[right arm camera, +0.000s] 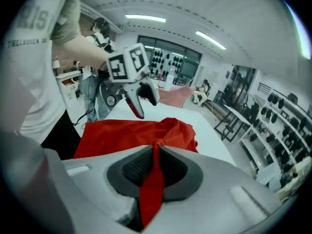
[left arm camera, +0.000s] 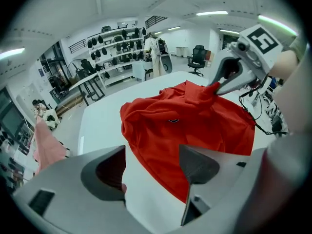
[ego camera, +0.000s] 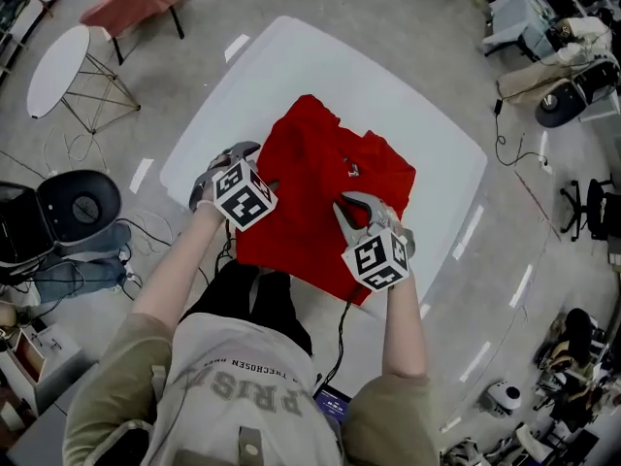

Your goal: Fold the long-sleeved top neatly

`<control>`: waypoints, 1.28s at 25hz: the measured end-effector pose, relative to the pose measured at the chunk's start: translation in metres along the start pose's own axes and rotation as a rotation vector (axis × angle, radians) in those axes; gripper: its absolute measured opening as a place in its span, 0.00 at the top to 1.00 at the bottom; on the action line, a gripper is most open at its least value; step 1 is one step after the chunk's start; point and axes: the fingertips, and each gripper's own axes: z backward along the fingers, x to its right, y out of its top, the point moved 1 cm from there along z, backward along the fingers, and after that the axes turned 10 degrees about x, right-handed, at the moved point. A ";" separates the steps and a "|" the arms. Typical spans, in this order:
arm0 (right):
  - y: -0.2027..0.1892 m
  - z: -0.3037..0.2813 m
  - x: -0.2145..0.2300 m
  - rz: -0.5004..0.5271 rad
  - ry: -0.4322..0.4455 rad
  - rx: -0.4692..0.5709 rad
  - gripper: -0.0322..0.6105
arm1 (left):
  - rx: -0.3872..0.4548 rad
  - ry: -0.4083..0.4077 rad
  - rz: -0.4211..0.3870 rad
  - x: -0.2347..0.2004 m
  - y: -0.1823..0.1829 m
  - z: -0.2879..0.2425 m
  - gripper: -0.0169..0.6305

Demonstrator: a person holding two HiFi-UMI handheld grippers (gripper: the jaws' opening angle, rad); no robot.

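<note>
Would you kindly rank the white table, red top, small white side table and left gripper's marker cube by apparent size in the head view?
1. white table
2. red top
3. small white side table
4. left gripper's marker cube
Last two look close; the cube is nearer the camera, so unsure.

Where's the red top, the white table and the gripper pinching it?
red top (ego camera: pixel 310 187), head view, middle of the cloth.
white table (ego camera: pixel 291 61), head view, bare far part.
right gripper (ego camera: pixel 342 208), head view, closed jaw tips.

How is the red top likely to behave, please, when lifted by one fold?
Probably floppy: the red top wrinkles softly and tents where the right gripper pinches a fold. Likely light, since that small pinch lifts it. Free edges would probably trail on the table.
</note>
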 end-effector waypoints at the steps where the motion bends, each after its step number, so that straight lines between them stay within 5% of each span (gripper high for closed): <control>1: 0.001 0.005 -0.015 0.034 0.021 -0.012 0.89 | -0.004 -0.010 -0.014 -0.002 -0.002 -0.001 0.45; 6: -0.035 0.016 -0.080 0.113 0.110 -0.150 0.89 | -0.013 -0.066 -0.105 -0.012 -0.003 -0.010 0.45; 9: -0.061 0.012 -0.096 0.059 0.091 -0.227 0.89 | -0.019 -0.130 -0.183 -0.012 0.002 -0.020 0.45; 12: -0.060 0.015 -0.095 -0.186 0.053 -0.213 0.80 | -0.023 -0.205 -0.249 -0.004 0.015 -0.027 0.45; 14: -0.049 0.026 -0.087 -0.402 0.032 -0.147 0.51 | -0.017 -0.255 -0.277 0.008 0.023 -0.029 0.45; 19: -0.054 0.048 -0.041 -0.676 -0.162 -0.031 0.50 | -0.009 -0.362 -0.381 0.048 0.032 -0.042 0.45; 25: -0.067 0.010 -0.074 -0.525 0.017 -0.261 0.54 | -0.030 -0.413 -0.391 0.067 0.030 -0.044 0.45; 28: -0.078 0.007 -0.091 -0.349 0.055 -0.337 0.81 | -0.045 -0.429 -0.392 0.071 0.026 -0.046 0.45; 32: -0.066 0.026 -0.100 -0.244 0.090 -0.316 0.89 | -0.036 -0.439 -0.392 0.071 0.025 -0.046 0.45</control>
